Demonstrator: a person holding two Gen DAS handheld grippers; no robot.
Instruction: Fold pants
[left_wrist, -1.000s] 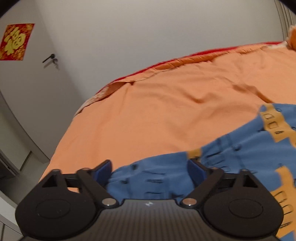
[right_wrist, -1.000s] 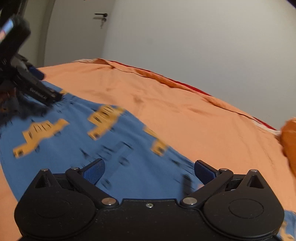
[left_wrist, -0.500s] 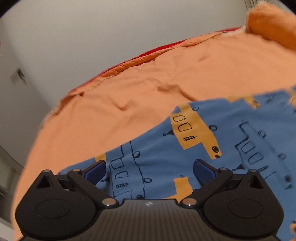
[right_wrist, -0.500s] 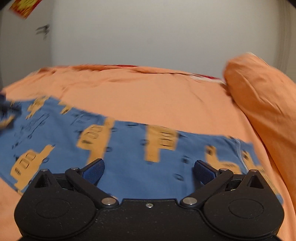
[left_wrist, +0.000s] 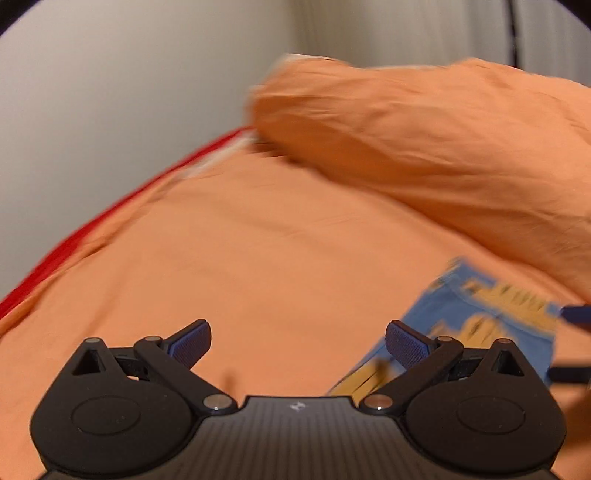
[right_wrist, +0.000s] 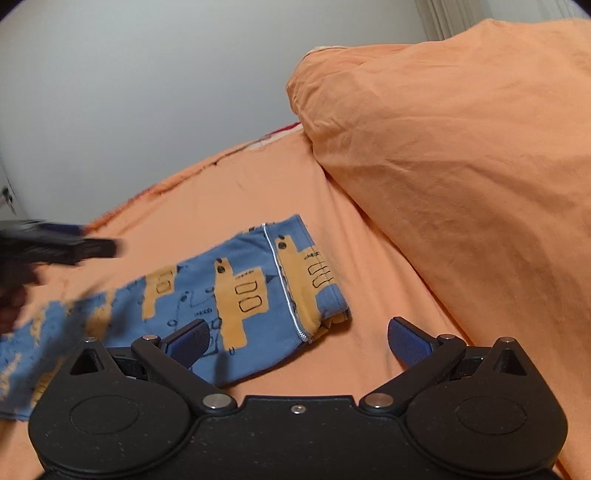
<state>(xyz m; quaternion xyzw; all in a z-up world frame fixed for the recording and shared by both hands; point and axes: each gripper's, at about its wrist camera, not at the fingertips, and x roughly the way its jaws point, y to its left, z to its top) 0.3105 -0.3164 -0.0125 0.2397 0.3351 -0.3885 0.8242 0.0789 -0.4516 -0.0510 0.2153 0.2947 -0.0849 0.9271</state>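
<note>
The pants (right_wrist: 236, 295) are blue with orange-yellow boat prints and lie flat on the orange bed sheet (right_wrist: 258, 192). Their waistband end is at the right in the right wrist view. My right gripper (right_wrist: 298, 338) is open and empty, just above the waistband corner. My left gripper (left_wrist: 298, 338) is open and empty over bare sheet; the pants' end (left_wrist: 480, 317) shows blurred at its right. The left gripper also shows blurred at the left edge of the right wrist view (right_wrist: 55, 245).
A large orange pillow or duvet (right_wrist: 461, 147) is heaped at the right, close to the waistband; it also shows in the left wrist view (left_wrist: 424, 147). A white wall (right_wrist: 147, 74) runs behind the bed. A red edge (left_wrist: 92, 229) marks the bed's far side.
Both grippers have swung to the right along the pants, towards the waistband end and the pillow. The left gripper now looks past the pants at bare sheet. Both stay open.
</note>
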